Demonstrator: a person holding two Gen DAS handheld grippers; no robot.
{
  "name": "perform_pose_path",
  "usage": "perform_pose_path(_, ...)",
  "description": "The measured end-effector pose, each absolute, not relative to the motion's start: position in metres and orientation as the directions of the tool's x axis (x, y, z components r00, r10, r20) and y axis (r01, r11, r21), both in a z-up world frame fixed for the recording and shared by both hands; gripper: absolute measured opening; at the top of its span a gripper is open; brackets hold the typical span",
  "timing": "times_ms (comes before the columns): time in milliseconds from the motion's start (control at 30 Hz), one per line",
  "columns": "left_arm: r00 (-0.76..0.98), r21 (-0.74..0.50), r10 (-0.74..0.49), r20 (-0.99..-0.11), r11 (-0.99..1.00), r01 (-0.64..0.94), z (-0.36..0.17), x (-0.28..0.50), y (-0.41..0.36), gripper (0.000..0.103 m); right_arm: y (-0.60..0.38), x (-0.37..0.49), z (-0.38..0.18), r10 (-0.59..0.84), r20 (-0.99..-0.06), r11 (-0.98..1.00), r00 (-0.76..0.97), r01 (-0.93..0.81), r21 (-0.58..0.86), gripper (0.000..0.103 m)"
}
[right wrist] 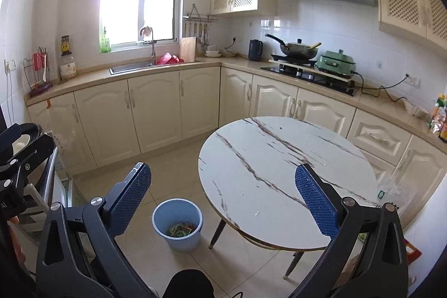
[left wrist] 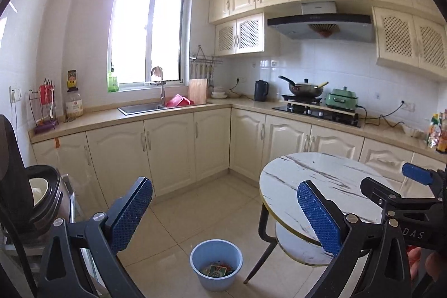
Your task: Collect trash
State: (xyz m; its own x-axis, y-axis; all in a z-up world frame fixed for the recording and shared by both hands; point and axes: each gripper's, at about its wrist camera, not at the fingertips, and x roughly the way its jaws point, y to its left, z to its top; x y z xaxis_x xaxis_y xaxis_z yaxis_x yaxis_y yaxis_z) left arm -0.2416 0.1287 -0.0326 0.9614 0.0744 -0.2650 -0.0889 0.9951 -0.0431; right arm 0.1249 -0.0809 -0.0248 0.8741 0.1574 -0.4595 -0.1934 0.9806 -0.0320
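Observation:
A light blue bin [left wrist: 216, 264] [right wrist: 177, 224] stands on the tiled floor beside the round marble table [left wrist: 332, 172] [right wrist: 268, 164]. Colourful wrappers [left wrist: 216, 268] [right wrist: 180, 229] lie at the bottom of the bin. My left gripper [left wrist: 225, 207] hangs open above the floor and bin, holding nothing. My right gripper [right wrist: 223, 198] is open too, over the table's near edge, with nothing between its blue pads [right wrist: 314, 198]. The right gripper also shows at the right edge of the left wrist view, and the left gripper at the left edge of the right wrist view.
Cream cabinets and a beige counter [right wrist: 167, 69] wrap the room, with a sink [right wrist: 130, 66], a hob with a wok [right wrist: 297, 49] and a green cooker [right wrist: 336, 62]. A rice cooker [left wrist: 42, 194] stands on a rack at left. Snack packets [right wrist: 438, 116] lie on the counter far right. A knee [right wrist: 190, 284] shows below.

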Motion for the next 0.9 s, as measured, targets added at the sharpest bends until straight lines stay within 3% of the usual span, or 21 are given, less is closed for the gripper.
perform_pose_path(400, 0.99, -0.024, 0.114, -0.088, 0.993, -0.116, -0.041, -0.316, 0.121, 0.102, -0.104, 0.083, 0.009, 0.175, -0.302, 0.984, 0.937, -0.176, 0.023, 0.103)
perform_pose_path(900, 0.993, -0.01, 0.116, 0.006, 0.993, -0.115, -0.061, -0.366, 0.12, 0.102, -0.106, 0.028, 0.047, 0.195, -0.091, 0.981, 0.977, -0.192, 0.035, 0.103)
